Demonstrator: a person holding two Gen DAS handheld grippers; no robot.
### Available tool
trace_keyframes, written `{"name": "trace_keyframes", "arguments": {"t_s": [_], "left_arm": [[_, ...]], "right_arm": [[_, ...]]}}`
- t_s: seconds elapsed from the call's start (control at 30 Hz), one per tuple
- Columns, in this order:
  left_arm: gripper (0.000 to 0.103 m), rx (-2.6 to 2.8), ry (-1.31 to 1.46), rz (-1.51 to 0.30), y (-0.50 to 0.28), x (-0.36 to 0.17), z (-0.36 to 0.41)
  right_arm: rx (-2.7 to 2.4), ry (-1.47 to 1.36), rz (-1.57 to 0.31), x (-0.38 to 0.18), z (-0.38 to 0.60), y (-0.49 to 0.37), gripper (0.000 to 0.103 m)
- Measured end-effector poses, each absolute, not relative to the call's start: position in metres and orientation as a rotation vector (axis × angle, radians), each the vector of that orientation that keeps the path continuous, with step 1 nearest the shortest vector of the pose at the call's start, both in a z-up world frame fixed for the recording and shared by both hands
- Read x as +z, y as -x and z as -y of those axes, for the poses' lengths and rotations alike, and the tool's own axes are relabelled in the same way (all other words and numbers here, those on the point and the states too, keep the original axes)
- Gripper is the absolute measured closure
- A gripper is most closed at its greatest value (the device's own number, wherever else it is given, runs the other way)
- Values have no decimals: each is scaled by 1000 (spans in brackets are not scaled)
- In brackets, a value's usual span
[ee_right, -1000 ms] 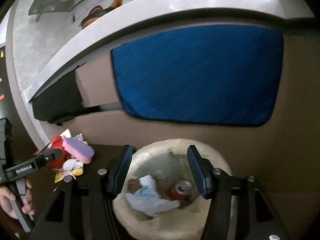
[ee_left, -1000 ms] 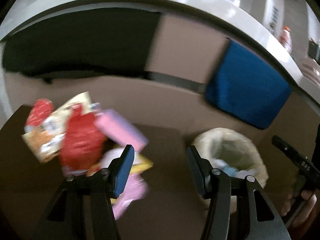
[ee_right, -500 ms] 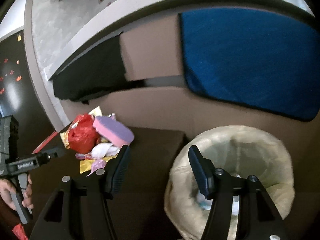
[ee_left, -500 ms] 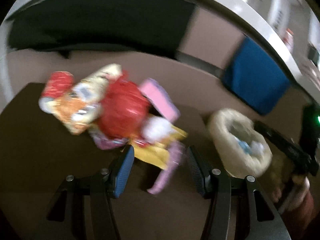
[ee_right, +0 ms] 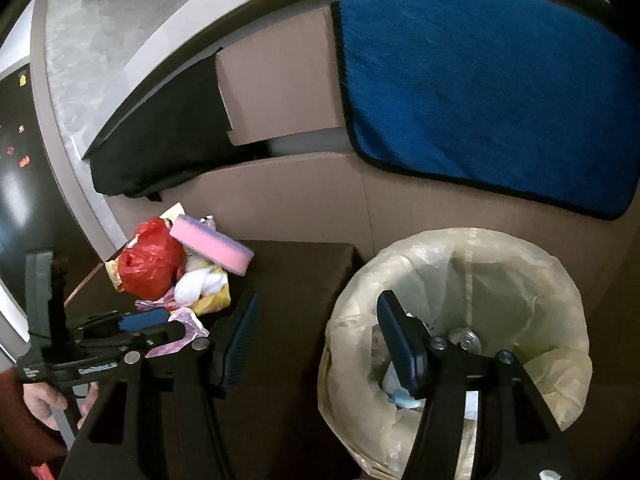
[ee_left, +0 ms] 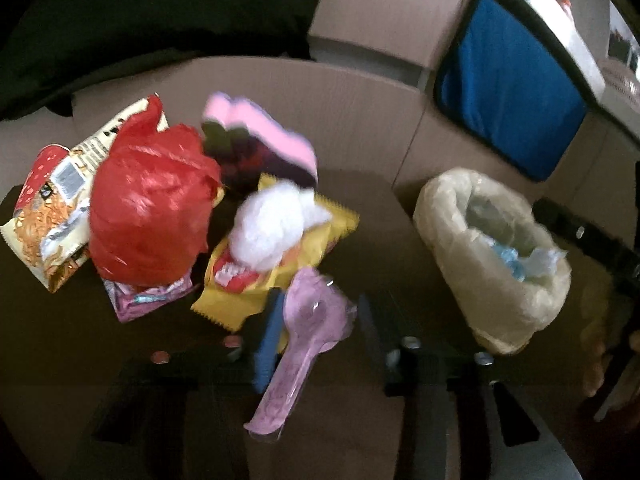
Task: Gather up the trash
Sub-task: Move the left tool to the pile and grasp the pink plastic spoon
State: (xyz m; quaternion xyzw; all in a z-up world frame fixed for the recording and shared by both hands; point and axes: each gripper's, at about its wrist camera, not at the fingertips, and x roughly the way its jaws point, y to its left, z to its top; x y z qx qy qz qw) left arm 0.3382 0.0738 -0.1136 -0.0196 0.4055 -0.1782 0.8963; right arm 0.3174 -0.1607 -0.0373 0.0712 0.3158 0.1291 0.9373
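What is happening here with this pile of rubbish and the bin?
A person is clearing trash with a hand-held gripper in each hand. The left hand-held gripper has just been closing around a pink plastic spoon at the near edge of the trash pile, beside a yellow wrapper, a white wad and a red bag; whether its pads press on the spoon yet is unclear. The right hand-held gripper hangs open and empty at the rim of the lined bin, which already holds some rubbish.

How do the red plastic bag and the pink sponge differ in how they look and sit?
The red plastic bag is crumpled, glossy and rounded; the pink sponge is a flat, matte oblong slab. The bag sits low in the pile, while the sponge lies tilted on top. Both belong to the same trash heap.
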Motion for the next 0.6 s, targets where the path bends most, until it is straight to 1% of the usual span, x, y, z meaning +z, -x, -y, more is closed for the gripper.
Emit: {"name": "trace_keyframes", "arguments": {"t_s": [0.03, 0.07, 0.1, 0.23, 0.43, 0.6], "left_arm": [[74, -368, 25, -858, -338, -117, -72], [74, -370, 22, -852, -336, -117, -72], [78, -373, 26, -844, -334, -116, -73], [85, -337, 24, -844, -315, -104, -91], [87, -263, 108, -835, -272, -86, -158], [87, -176, 157, -837, -246, -89, -214]], "right_arm": [[265, -146, -647, -38, 160, -318, 46], [267, -145, -649, -38, 158, -319, 46], [271, -142, -651, -38, 155, -320, 46], [302, -122, -666, -38, 139, -324, 46], [423, -92, -719, -39, 96, -339, 46], [487, -34, -745, -46, 45, -359, 46]]}}
